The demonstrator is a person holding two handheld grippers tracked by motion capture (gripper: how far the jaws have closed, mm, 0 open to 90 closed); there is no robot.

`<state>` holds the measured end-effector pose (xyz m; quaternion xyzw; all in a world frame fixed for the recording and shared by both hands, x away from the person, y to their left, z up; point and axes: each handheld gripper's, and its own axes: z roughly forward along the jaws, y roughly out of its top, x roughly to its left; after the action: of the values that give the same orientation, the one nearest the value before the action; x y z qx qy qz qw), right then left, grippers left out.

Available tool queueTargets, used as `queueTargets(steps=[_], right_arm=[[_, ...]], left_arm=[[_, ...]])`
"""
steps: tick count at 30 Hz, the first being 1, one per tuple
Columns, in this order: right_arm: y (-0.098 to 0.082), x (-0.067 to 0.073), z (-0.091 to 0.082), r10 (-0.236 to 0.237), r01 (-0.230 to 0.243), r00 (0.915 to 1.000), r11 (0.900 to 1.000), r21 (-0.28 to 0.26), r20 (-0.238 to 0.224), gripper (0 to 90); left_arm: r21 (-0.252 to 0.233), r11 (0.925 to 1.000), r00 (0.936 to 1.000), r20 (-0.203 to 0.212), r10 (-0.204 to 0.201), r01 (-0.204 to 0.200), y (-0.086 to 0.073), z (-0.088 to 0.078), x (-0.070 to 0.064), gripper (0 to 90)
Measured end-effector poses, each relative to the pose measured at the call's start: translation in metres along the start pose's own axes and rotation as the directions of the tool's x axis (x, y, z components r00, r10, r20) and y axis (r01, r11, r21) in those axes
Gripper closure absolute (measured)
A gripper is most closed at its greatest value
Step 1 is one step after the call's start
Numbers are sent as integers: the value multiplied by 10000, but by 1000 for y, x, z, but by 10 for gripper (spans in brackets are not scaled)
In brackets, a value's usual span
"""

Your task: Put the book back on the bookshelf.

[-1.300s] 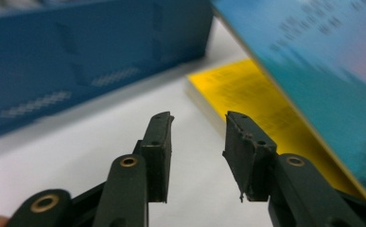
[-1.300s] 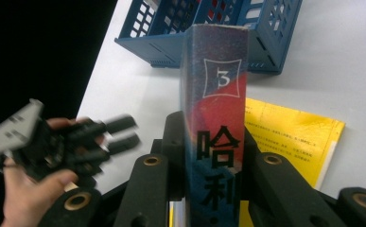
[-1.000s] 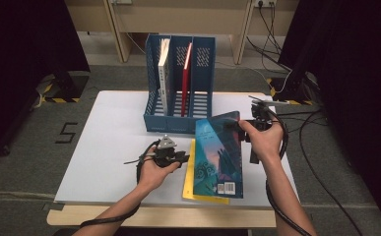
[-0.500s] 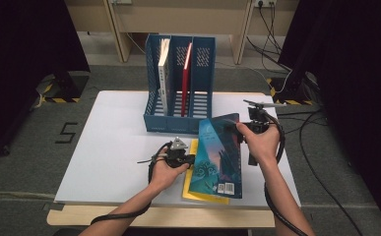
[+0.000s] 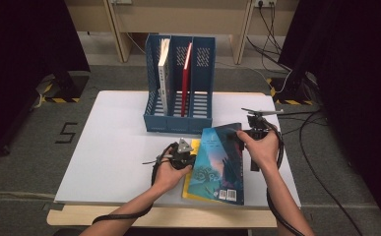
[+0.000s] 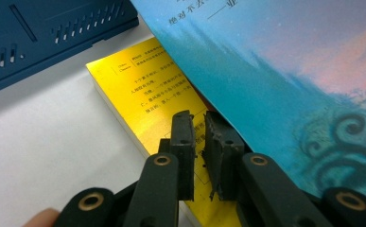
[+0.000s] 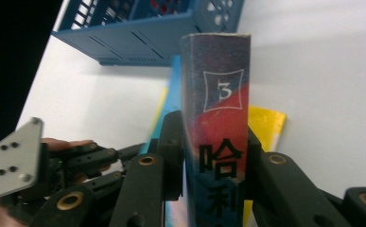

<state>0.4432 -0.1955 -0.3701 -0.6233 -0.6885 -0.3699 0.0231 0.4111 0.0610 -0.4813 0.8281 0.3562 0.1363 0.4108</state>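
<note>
A blue book (image 5: 217, 162) leans tilted over a yellow book (image 5: 195, 144) lying flat on the white table (image 5: 114, 147). My right gripper (image 5: 240, 133) is shut on the blue book's spine (image 7: 216, 94) at its far end, a jaw on each side; the jaws have just been opening slightly with the spine still between them. My left gripper (image 5: 192, 158) sits at the books' left edge. In the left gripper view its jaws (image 6: 197, 118) hover over the yellow cover (image 6: 143, 90), nearly together. They have just been closing, with nothing between them, under the raised blue cover (image 6: 289, 61).
A blue three-slot file rack (image 5: 178, 123) stands behind the books, holding a white book (image 5: 163, 73) in its left slot and a red book (image 5: 185, 73) in the middle. Cables trail off the table's right side. Bare table stretches to the left.
The left gripper has slid right, up to the yellow book's edge. The right gripper has sunk a little, lowering the blue book's spine end.
</note>
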Motion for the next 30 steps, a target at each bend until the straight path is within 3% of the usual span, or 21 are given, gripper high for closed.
queueTargets(steps=[3,13,20,24,26,28,30], right_arm=[[-3,-6,0,183,-181,9998,9998,124,-84,717],[-7,-9,5,19,-25,9999,9985,553,113,669],[-12,-15,11,168,-190,9994,9969,767,293,647],[-13,-18,12,179,-210,9990,9970,747,419,736],[-12,-17,10,337,-356,9991,9966,745,269,746],[-11,-14,9,195,-210,9996,9971,725,203,748],[-10,-11,7,157,-154,9999,9976,672,-52,749]], left_arm=[[-15,10000,10000,-40,53,-53,0,1,-1,816],[-10,10000,9998,-181,-9,9,0,1,-2,831],[-41,10000,9999,-153,-70,69,0,1,-2,839],[-54,9999,9998,-144,-133,133,0,1,-1,841],[-89,9994,9995,7,-321,321,-1,0,1,838],[-160,9970,9970,202,-749,753,-2,-2,9,810],[-350,9936,9942,125,-1068,1072,-4,-7,17,771]])
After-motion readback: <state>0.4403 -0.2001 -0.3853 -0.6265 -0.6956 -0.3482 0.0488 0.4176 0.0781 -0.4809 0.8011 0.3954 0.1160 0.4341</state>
